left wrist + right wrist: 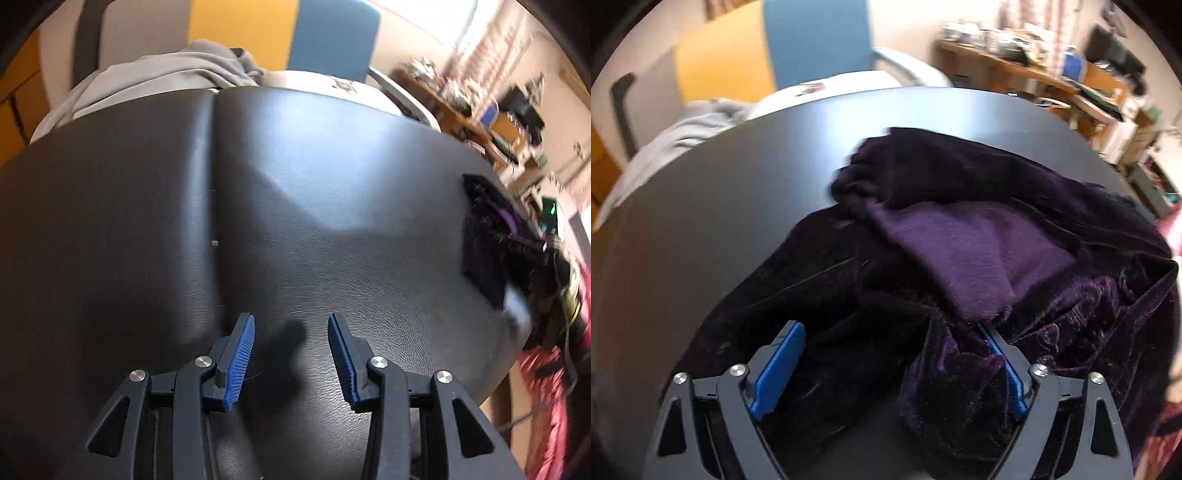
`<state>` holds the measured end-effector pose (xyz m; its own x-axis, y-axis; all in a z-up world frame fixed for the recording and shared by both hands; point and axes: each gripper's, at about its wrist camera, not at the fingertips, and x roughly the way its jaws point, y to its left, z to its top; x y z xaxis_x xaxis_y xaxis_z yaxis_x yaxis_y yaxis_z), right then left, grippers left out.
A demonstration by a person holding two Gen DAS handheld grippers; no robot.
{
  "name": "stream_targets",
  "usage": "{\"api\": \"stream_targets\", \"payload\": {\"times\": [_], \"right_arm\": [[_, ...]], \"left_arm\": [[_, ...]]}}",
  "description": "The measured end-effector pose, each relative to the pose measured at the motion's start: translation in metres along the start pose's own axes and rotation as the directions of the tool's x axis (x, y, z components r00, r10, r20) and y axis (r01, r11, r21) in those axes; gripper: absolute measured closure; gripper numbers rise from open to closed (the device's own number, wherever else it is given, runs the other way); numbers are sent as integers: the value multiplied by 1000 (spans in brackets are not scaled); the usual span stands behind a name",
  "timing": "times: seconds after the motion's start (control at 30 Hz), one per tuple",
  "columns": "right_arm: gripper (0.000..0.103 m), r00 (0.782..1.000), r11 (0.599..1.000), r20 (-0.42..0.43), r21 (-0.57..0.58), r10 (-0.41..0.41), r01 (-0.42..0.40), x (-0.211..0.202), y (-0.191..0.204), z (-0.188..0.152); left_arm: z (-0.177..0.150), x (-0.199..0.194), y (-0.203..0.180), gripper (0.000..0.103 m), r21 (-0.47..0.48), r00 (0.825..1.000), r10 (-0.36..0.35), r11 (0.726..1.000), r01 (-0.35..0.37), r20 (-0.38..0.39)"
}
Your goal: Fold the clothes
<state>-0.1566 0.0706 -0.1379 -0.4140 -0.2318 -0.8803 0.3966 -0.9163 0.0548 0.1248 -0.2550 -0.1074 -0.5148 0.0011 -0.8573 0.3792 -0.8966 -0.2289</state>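
Right gripper (890, 354) jaws wide over the crumpled purple velvet garment (960, 258), gripping nothing, a fold between them; left gripper (291, 354) spread, empty over bare black table (295, 184), likely free to take an edge.

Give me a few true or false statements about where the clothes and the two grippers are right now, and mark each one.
1. The purple velvet garment lies crumpled on the black table. True.
2. The left gripper is shut on the gray garment. False: it is open over bare table, and the gray garment lies at the far edge.
3. The right gripper is open with purple fabric between its fingers. True.
4. The purple garment is already folded flat into a neat square. False: it is bunched, with its lighter inner side showing.
5. A blue panel stands beyond the table. True.
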Motion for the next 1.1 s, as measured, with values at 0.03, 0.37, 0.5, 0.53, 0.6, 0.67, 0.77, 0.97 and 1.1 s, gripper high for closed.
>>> {"api": "stream_targets", "payload": {"times": [0.03,0.37,0.5,0.53,0.6,0.67,0.77,0.97,1.1], "right_arm": [[1,999,999,1,-16,40,-40,0,21,-1],[18,639,635,-20,135,769,-760,-25,246,5],[18,656,656,43,8,754,-755,-66,240,-4],[18,692,694,69,-26,719,-719,-76,226,-10],[18,766,774,119,-59,632,-630,-91,186,-30],[16,825,836,136,-79,549,-543,-102,139,-40],[14,901,903,89,-114,425,-415,-98,100,-67],[14,842,843,54,1,537,-537,-73,88,-100],[14,825,826,61,-73,562,-558,-55,131,-91]], "left_arm": [[-1,-4,8,61,-15,1000,5,1000,-5,7],[0,-60,81,61,-183,994,36,983,-15,107],[-15,-74,115,61,-223,993,26,975,0,114],[-19,-74,120,61,-229,993,23,974,4,113],[-29,-76,126,61,-231,993,7,973,20,114],[-33,-73,121,61,-213,993,-49,974,71,109],[-32,-65,106,61,-180,983,-161,968,175,92],[-18,-52,66,61,-160,959,-268,947,280,91],[-21,-54,55,61,-142,965,-251,955,259,74]]}}
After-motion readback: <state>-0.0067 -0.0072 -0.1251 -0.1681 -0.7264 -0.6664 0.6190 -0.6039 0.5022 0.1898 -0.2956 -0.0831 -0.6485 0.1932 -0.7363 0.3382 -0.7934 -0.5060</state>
